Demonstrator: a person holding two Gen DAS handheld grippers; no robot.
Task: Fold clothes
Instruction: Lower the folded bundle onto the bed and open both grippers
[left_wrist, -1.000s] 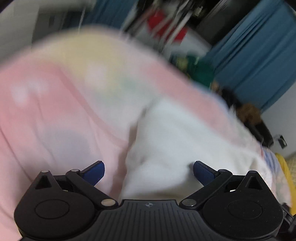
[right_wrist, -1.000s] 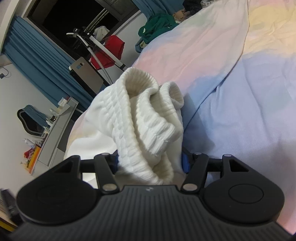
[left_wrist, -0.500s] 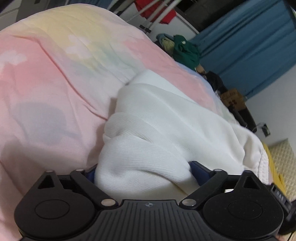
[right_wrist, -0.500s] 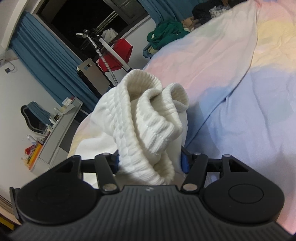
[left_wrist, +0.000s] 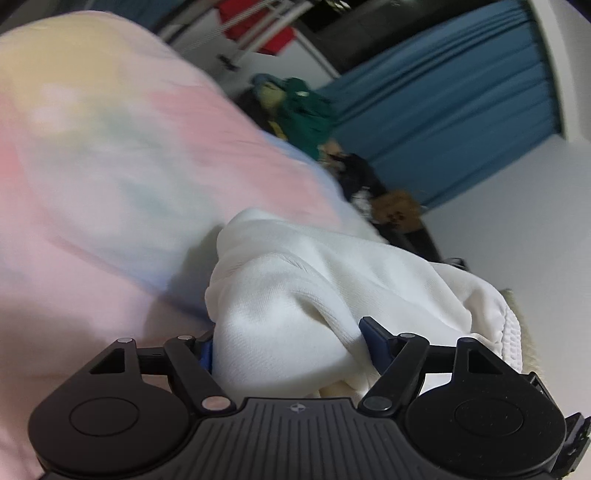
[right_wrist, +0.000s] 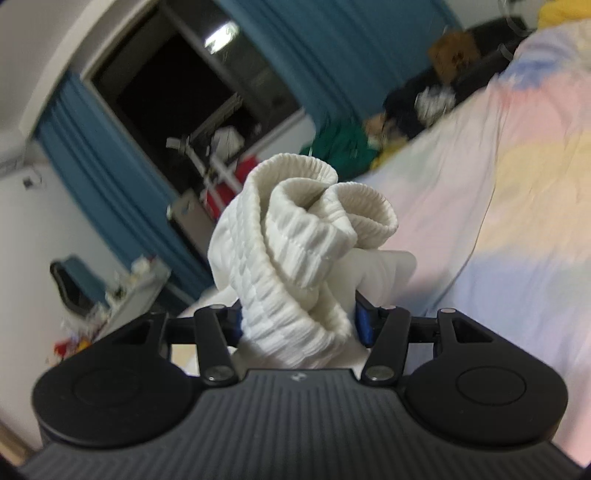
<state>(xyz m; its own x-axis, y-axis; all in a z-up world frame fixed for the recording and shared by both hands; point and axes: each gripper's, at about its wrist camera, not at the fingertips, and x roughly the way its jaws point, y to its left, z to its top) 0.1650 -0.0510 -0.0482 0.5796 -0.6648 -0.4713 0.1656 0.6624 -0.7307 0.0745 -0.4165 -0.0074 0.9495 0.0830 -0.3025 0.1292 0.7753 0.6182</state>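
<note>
Both grippers held the white garment off the bed. The left gripper had its jaws closed on a smooth bunch of cloth, which ran away to the right of them. The right gripper had its jaws clamped on the ribbed band, bunched upright straight ahead. The cloth between them was hidden, so its long axis could not be told.
</note>
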